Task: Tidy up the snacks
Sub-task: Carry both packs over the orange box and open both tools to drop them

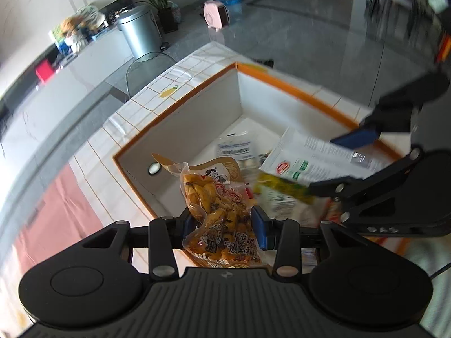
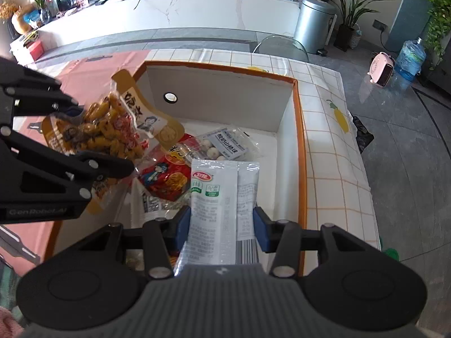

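The yellow snack bag [image 1: 222, 211] is hanging over the orange-rimmed box [image 2: 298, 129], clamped in your left gripper [image 1: 225, 225]. Your right gripper [image 2: 222, 225] is gripping the white packet [image 2: 222, 205] above the red packet [image 2: 166, 177] lying inside.

A silver bin [image 2: 314, 24] is standing on the grey floor [image 2: 400, 146] beside a potted plant [image 2: 349, 25], while a pink heater [image 2: 382, 69] is sitting near a water bottle [image 2: 410, 59].
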A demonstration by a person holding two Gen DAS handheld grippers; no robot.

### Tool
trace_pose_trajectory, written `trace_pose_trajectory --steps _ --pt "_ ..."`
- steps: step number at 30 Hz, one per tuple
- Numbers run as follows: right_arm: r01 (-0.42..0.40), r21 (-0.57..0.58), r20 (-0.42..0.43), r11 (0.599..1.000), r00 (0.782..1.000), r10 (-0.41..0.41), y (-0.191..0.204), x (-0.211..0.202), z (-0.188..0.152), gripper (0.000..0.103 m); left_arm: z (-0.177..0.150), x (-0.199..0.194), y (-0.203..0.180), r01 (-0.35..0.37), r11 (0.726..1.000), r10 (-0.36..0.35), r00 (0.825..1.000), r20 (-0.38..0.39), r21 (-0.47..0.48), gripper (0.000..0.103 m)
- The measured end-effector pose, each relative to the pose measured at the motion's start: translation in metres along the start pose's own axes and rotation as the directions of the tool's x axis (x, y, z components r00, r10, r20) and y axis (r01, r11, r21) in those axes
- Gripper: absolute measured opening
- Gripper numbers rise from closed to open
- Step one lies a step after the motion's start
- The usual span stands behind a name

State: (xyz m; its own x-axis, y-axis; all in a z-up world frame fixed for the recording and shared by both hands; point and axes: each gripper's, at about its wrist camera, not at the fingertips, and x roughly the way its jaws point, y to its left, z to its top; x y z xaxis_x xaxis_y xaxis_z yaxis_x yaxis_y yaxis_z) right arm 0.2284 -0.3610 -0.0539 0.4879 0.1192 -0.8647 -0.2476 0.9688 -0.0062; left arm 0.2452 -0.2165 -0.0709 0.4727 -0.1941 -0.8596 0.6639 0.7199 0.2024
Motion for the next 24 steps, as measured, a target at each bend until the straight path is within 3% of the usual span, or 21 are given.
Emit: trace_pose_trajectory --steps 7,14,24 --pt "0.017 -0.079 0.015 0.997 1.0 -0.016 0.003 0.028 0.017 0.045 0.013 0.033 -0.004 -0.058 0.992 0.063 0.997 -0.038 0.112 0.047" --pt "-0.008 -0.085 -0.02 0.996 1.0 0.006 -0.005 0.055 0.032 0.046 0.017 0.056 0.009 -0.064 0.995 0.072 0.992 -0.103 0.075 0.047" --pt "0.013 -0.123 -0.035 0.992 0.999 -0.018 -0.001 0.061 0.037 0.047 0.017 0.059 0.014 -0.051 0.997 0.055 0.994 -0.091 0.054 0.054"
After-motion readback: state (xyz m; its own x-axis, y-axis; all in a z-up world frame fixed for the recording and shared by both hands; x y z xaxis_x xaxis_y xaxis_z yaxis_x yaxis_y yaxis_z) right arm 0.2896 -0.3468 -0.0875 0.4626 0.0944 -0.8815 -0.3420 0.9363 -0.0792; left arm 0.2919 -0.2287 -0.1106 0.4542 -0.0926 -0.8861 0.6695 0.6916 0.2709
